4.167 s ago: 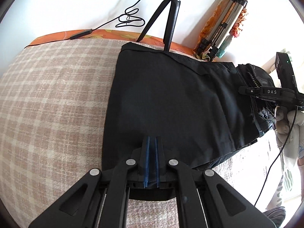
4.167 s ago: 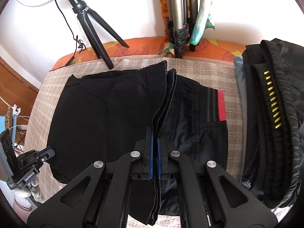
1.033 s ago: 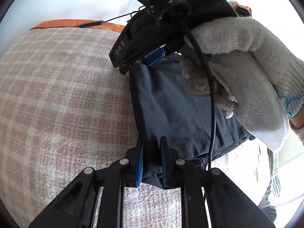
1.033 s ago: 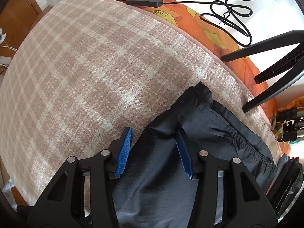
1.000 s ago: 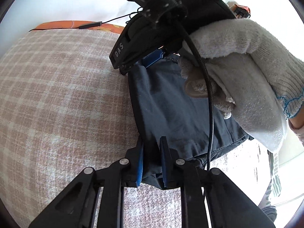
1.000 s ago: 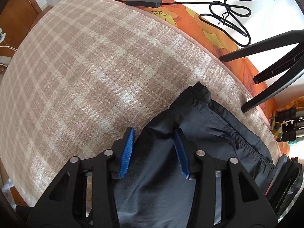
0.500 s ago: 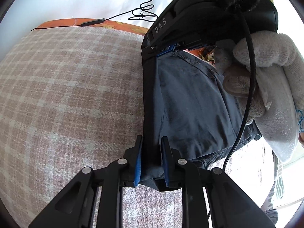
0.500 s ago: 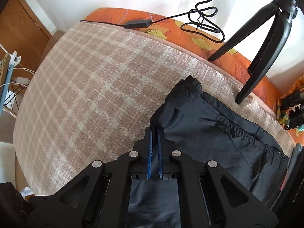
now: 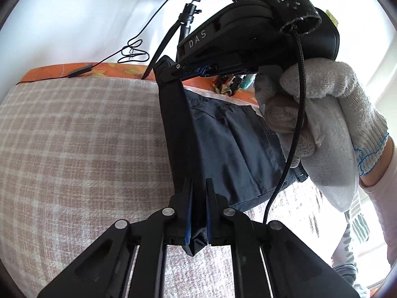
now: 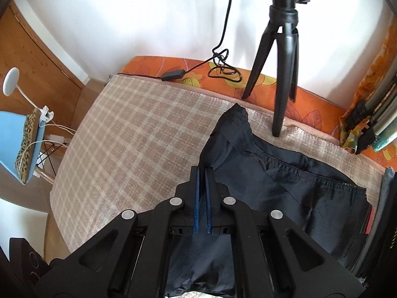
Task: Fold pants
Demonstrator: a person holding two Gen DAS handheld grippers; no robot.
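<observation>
The dark navy pants (image 9: 235, 149) lie folded on a plaid blanket (image 9: 74, 136), with their left edge lifted and stretched taut between both grippers. My left gripper (image 9: 198, 181) is closing its jaws, and the pads press on the near corner of that edge. My right gripper (image 9: 171, 70), held by a gloved hand (image 9: 322, 124), pinches the far corner. In the right wrist view, the right gripper (image 10: 203, 171) is shut on a fold of the pants (image 10: 285, 186), whose elastic waistband bunches up just beyond the fingertips.
A black tripod (image 10: 282, 62) stands on the blanket's far edge (image 10: 136, 136), beside a coiled cable (image 10: 223, 69) on the orange sheet. Folded tripods (image 10: 377, 124) lean at the far right. A pile of dark clothes (image 10: 387, 211) sits at the right edge.
The right gripper's jaws closed on the pants' far corner. Both grippers then rose, lifting and stretching the left edge off the blanket. The left gripper's pads drew closer together on the cloth.
</observation>
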